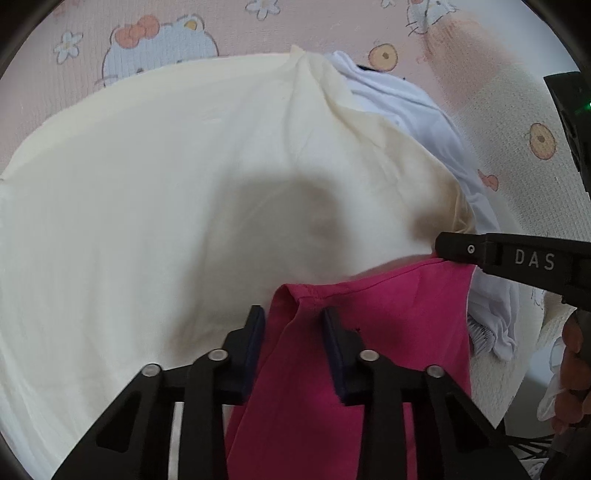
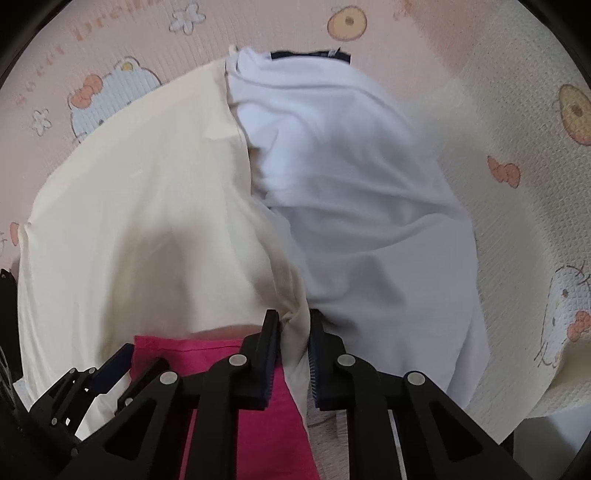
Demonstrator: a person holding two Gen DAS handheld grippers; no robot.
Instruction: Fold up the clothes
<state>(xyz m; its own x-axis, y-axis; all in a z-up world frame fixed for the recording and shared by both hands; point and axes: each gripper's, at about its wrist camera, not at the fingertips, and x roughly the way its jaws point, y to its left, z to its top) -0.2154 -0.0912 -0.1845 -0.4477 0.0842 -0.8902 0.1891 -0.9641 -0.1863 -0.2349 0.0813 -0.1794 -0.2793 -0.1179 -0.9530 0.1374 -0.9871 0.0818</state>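
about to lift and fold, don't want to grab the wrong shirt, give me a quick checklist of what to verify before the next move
1. Left gripper has cloth between its pads: ok, a pink garment fold sits there.
2. Left pads pressing that fold firmly: cannot tell.
3. Right gripper shut on cloth: ok, it pinches a bunched edge of the cream garment.
4. Both grippers on the same garment: not ok, one has pink, one cream.
5. White garment clear of the right grip: cannot tell, it lies against the right finger.
6. Cream garment lying flat: not ok, ridged and overlapping its neighbours on the patterned mat.
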